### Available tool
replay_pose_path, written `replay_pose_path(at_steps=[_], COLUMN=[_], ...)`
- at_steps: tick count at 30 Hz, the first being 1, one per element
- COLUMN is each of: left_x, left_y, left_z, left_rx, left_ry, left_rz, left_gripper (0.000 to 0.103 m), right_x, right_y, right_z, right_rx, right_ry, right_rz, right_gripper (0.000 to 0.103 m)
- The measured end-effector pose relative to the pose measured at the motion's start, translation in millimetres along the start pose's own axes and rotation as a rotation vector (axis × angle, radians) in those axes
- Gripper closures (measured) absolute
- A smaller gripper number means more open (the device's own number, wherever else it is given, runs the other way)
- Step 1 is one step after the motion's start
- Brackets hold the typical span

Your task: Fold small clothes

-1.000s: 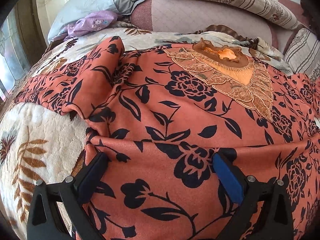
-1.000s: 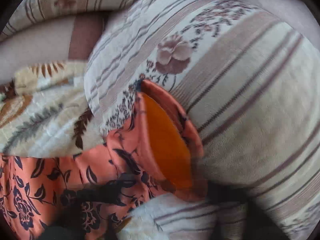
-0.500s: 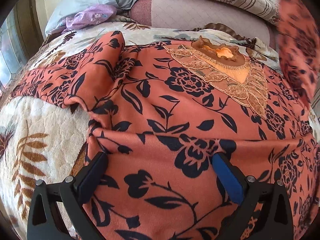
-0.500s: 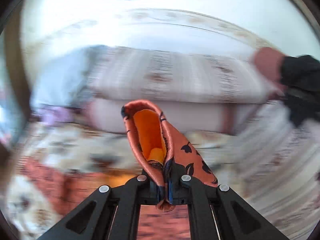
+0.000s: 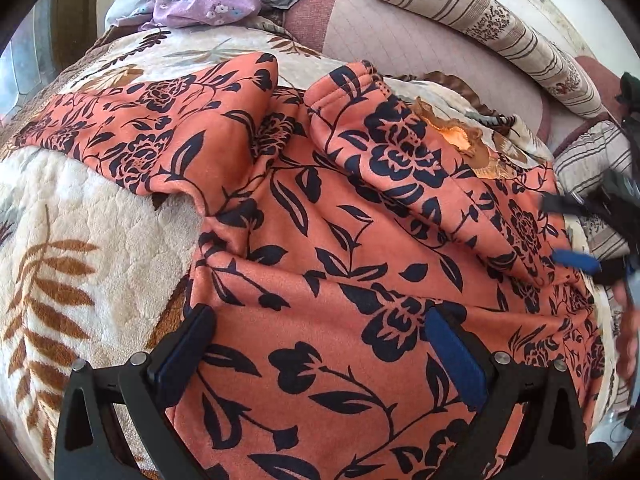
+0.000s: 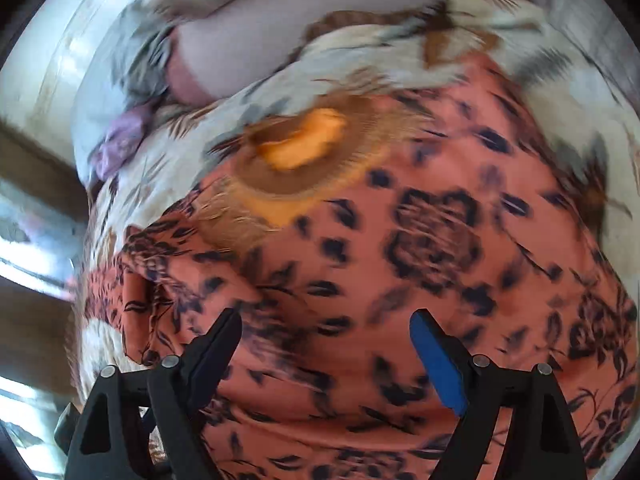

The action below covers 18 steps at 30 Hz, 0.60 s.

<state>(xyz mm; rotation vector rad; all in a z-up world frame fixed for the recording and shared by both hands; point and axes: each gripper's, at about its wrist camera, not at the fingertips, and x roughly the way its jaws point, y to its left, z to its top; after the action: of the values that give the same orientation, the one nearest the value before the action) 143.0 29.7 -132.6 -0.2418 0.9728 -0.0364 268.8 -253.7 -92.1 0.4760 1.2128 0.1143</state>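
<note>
A bed (image 5: 96, 248) with a cream leaf-pattern blanket carries the orange floral garment (image 5: 320, 264), spread flat; striped bolsters (image 5: 492, 16) lie behind. One sleeve (image 5: 400, 152) lies folded across the chest, its long axis running diagonally. The left gripper (image 5: 316, 356) hangs wide open over the hem, holding nothing. The right gripper (image 6: 324, 352), also open and empty, is nearer the collar (image 6: 304, 144). The other sleeve (image 5: 160, 128) lies unfolded, on the left gripper's side.

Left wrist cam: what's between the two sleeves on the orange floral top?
In the left wrist view, only the orange floral top's own rumpled chest fabric lies between the left sleeve and the folded-over right sleeve; nothing else sits there.
</note>
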Motion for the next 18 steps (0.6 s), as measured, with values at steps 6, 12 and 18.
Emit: replay_pose_path(at_steps=[6,12,18], left_x=[-15,-2,42], left_y=[10,1,-27], left_z=[19,83,139], left_rx=[-0.065,-0.194,-0.244], left_ry=[-0.035,0.095,0.165], left_rz=[-0.041,-0.056,0.074], left_gripper=[0.0,0.0,0.0], right_x=[-46,-29,-23], right_y=[-114,-165,-181], right_z=[-6,-17,-19], right_rx=[0.223,0.371,0.481], right_ry=[-0.119,-0.087,-0.126], right_rz=[0.141,0.359,0.491], right_gripper=[0.015,0.015,0.015])
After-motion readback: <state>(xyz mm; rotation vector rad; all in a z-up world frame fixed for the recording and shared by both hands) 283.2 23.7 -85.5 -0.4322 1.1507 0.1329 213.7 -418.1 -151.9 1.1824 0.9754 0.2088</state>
